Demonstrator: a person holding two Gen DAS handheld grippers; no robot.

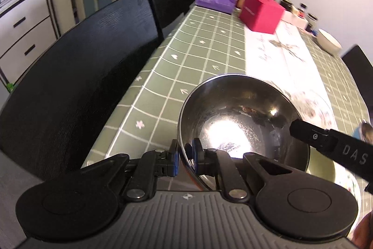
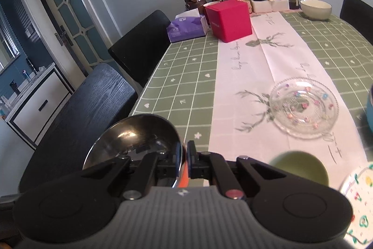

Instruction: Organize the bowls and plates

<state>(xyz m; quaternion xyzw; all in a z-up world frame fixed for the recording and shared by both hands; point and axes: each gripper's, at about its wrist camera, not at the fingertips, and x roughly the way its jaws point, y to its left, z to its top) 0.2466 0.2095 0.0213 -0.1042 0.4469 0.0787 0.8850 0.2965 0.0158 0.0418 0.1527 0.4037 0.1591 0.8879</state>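
Note:
A shiny steel bowl (image 1: 242,123) hangs tilted above the near edge of the green checked table (image 1: 198,48). My left gripper (image 1: 185,155) is shut on its near left rim, one pad inside and one outside. My right gripper (image 2: 185,160) is shut on the opposite rim of the steel bowl (image 2: 132,134). In the left wrist view, one of its black fingers (image 1: 303,130) reaches in from the right. A clear glass plate (image 2: 303,106) with coloured dots lies on the white runner. A green bowl (image 2: 300,167) sits blurred near the table's front.
A cream bowl (image 2: 316,8) stands at the far right. A patterned plate (image 2: 359,200) and a blue bowl (image 2: 369,104) show at the right edge. A pink box (image 2: 230,20), a purple tissue box (image 2: 186,27) and bottles line the far end. Black chairs (image 1: 77,76) flank the left side.

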